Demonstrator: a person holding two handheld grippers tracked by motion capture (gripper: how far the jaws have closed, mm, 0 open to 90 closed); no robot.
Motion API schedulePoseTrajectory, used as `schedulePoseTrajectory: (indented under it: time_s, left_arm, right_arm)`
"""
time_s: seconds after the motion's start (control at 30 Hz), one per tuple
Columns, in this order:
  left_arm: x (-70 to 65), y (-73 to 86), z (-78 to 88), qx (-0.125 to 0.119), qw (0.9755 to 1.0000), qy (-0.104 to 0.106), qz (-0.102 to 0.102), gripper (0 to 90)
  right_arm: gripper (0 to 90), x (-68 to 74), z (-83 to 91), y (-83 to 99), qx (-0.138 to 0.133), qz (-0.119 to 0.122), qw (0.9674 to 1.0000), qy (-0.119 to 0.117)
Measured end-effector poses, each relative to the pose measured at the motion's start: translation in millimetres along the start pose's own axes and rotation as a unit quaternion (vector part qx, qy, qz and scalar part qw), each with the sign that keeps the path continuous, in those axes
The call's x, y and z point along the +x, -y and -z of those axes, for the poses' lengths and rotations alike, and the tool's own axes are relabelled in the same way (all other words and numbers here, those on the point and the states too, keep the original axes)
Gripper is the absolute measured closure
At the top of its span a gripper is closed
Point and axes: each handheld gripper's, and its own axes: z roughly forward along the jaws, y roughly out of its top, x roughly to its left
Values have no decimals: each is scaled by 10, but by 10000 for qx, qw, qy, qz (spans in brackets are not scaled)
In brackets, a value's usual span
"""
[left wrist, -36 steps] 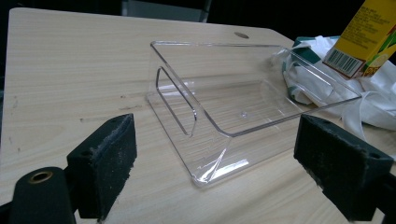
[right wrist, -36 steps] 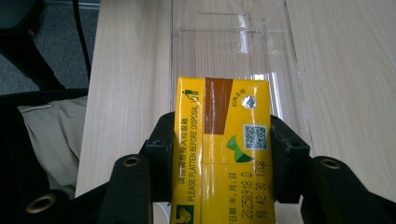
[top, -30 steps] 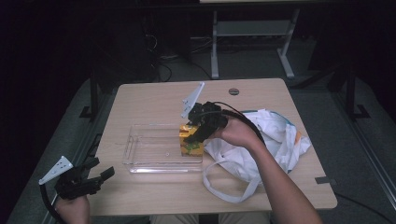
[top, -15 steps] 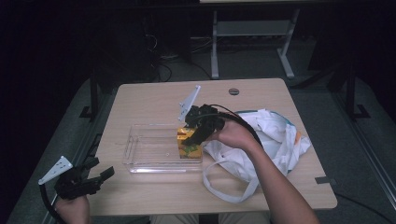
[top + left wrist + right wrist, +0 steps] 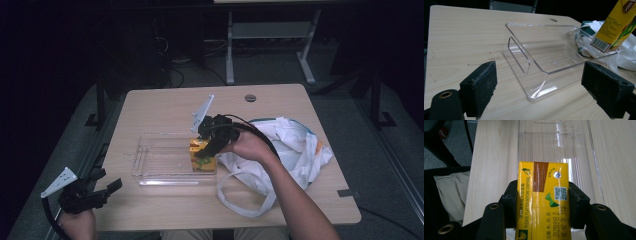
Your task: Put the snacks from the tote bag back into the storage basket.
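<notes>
My right claw pinching a yellow drink carton — hanging over the right end of the clear tray mid-table, white bag toward the right edge, my left claw spread, empty — off the near-left corner.

the right tool, clamped on the yellow drink carton, has shifted a little toward the left and lower part of the high view frame since a second ago. the carton has come in with it over the right end of the clear plastic tray, away from the white bag at the frame's right.
</notes>
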Motion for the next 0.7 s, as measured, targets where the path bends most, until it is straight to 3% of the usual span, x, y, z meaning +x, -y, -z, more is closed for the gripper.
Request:
schedulePoseTrajectory:
  time_s: [0.7]
  left_arm:
    - [2, -2, 4, -19, 10000, -6, -1, 127]
  right_arm:
    - [520, 6, -100, 55, 47, -32, 10000, -38]
